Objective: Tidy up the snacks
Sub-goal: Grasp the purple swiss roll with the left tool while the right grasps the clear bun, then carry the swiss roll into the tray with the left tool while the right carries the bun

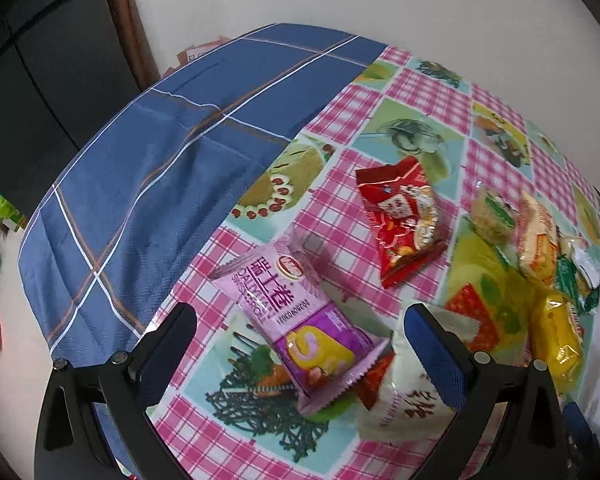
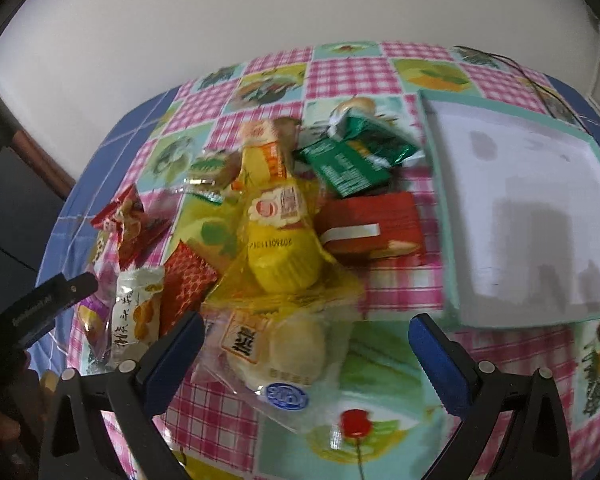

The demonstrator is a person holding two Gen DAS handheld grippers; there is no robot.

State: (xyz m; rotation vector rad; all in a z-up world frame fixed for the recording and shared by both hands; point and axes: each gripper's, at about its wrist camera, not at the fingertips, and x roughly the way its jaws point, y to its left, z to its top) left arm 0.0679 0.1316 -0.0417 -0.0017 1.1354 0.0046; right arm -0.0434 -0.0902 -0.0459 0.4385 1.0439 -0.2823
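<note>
- On the checked tablecloth point(image 1: 342, 216), left wrist view: left gripper point(image 1: 298, 316) spread wide, holding nothing; purple Swiss-roll packet point(image 1: 300, 326) lay between its fingers, long axis running diagonally from far-left to near-right, near end overlapping a white packet point(image 1: 404, 396).
- Red packet point(image 1: 404, 216) lay farther off, apart. Bare blue cloth point(image 1: 140, 184) to the left gave open room.
- Right wrist view: right gripper point(image 2: 306, 324) likewise spread and empty, a clear-wrapped pale cake point(image 2: 276, 350) between its fingers, touching the yellow cake packet point(image 2: 282, 248) beyond.
- Empty teal-rimmed box point(image 2: 440, 208) sat just right of the pile; right gripper judged nearer it. Green packet point(image 2: 356, 156) and red box point(image 2: 374, 226) crowded its left edge.
</note>
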